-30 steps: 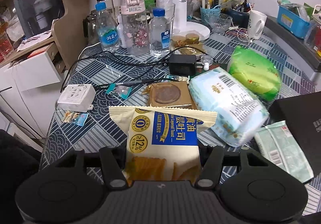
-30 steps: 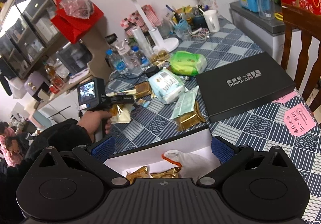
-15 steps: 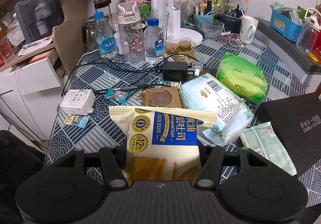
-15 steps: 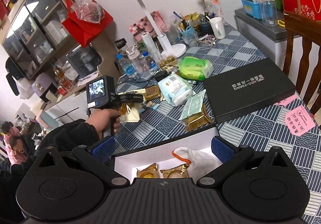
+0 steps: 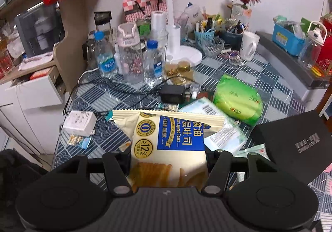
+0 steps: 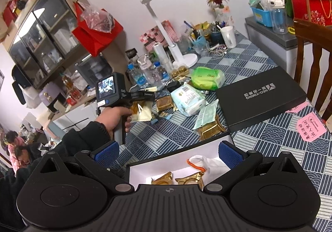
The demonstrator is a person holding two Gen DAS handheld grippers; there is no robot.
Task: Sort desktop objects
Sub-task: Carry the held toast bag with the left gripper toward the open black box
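My left gripper (image 5: 168, 159) is shut on a cream and blue toast snack bag (image 5: 168, 140) and holds it above the patterned table (image 5: 116, 97). In the right wrist view the left gripper (image 6: 145, 97) shows mid-left with the bag (image 6: 142, 111) hanging from it. My right gripper (image 6: 168, 153) is open and empty above a white open box (image 6: 172, 166) that holds gold-wrapped snacks (image 6: 188, 180) and a white bag (image 6: 203, 164). On the table lie a white wet-wipes pack (image 6: 187, 99), a green tissue pack (image 5: 238, 99) and a gold packet (image 6: 209, 129).
A black flat box (image 6: 259, 97) lies at the right. Water bottles (image 5: 153, 63), a lamp base (image 5: 184, 56), a black charger with cables (image 5: 172, 91), a white power adapter (image 5: 79, 120), a mug (image 5: 250, 45) and pen holders crowd the back. A wooden chair (image 6: 313, 61) stands right.
My left gripper has lifted higher with the snack bag and turned right. My right gripper has risen a little above the white box, still open.
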